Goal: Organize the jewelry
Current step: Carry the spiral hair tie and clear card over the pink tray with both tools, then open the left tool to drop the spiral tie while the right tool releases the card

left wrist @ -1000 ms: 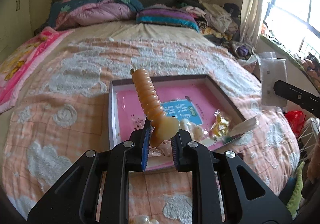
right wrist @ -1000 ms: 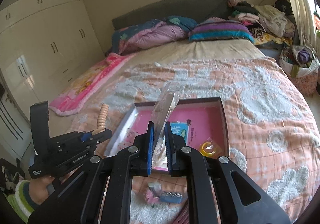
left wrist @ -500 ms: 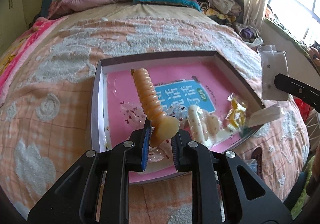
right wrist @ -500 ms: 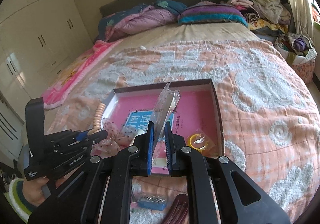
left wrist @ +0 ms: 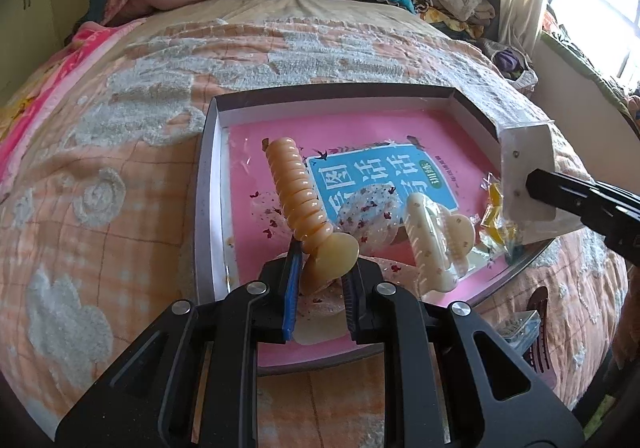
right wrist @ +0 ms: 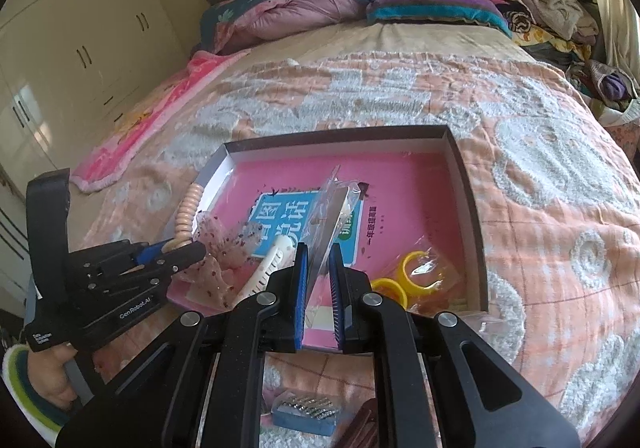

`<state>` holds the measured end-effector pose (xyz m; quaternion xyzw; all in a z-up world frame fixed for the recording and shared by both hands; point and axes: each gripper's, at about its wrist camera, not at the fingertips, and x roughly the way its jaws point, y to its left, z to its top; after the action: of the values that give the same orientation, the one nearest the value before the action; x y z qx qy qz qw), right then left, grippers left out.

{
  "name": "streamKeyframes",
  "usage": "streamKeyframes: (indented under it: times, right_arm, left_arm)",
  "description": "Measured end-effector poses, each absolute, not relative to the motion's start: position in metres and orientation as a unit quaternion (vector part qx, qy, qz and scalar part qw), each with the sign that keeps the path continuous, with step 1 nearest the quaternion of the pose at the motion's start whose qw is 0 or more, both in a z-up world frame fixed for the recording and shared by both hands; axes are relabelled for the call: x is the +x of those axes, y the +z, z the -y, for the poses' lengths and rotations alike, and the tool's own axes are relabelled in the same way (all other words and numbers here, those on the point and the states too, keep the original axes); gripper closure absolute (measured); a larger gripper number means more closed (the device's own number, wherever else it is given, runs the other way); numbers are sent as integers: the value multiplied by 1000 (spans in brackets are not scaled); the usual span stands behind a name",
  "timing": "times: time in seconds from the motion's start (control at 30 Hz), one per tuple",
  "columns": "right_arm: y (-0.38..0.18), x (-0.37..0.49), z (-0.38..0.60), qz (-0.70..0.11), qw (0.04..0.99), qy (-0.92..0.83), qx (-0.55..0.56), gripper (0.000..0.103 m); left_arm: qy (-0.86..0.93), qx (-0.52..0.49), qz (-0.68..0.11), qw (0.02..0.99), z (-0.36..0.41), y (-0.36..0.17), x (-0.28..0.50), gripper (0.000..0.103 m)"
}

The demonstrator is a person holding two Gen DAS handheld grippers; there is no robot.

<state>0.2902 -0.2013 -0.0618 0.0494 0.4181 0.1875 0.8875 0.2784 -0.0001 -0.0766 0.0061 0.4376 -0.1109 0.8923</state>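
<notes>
My left gripper [left wrist: 320,280] is shut on an orange ribbed hair clip [left wrist: 296,191], held over the near left part of a shallow box with a pink floor [left wrist: 400,99]. The clip also shows in the right wrist view [right wrist: 188,213]. My right gripper [right wrist: 318,272] is shut on a clear plastic bag with a white card [right wrist: 332,215], held over the box's near edge; it shows in the left wrist view [left wrist: 528,171] at the right. In the box lie a cream claw clip [left wrist: 436,236], a speckled scrunchie [left wrist: 368,207] and yellow rings in plastic [right wrist: 412,276].
The box rests on a peach and white quilt [left wrist: 120,167] on a bed. A blue packet of small clips [right wrist: 304,412] and a dark red comb [left wrist: 536,332] lie on the quilt in front of the box. Pillows and clothes are piled at the far end.
Both grippers have moved forward and down toward the box, which now fills more of each view. Each still holds the same item.
</notes>
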Motion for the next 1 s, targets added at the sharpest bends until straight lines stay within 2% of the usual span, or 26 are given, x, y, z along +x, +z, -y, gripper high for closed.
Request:
streamKeyframes:
  times: [0.33, 0.37, 0.43, 0.47, 0.63, 0.7, 0.8, 0.9, 1.0]
  right_arm:
    - [-73, 286, 193, -442, 876, 186, 46, 88]
    - [-71, 282, 193, -440, 878, 183, 43, 86]
    - [-64, 272, 197, -427, 886, 178, 36, 72]
    - [-58, 264, 200, -415, 893, 173, 32, 58]
    - [-39, 238, 218, -389, 905, 166, 35, 50]
    - [-32, 226, 226, -379, 910, 162, 43, 42]
    - [-23, 212, 240, -367, 915, 157, 63, 34]
    - [-14, 200, 253, -357, 916, 160, 86, 31]
    - [-2, 188, 262, -343, 922, 153, 95, 29]
  left_arm:
    - [-112, 2, -437, 893, -1, -75, 278, 92]
    - [-113, 2, -437, 892, -1, -74, 278, 91]
    - [-116, 1, -437, 892, 0, -71, 277, 91]
    - [-118, 3, -436, 892, 0, -69, 276, 91]
    - [-113, 2, -432, 895, 1, -60, 272, 91]
    - [-112, 2, -428, 897, 1, -55, 270, 91]
    - [-109, 1, -419, 902, 1, -46, 265, 83]
    - [-106, 0, -411, 906, 1, -37, 259, 76]
    - [-98, 4, -398, 912, 1, -26, 251, 65]
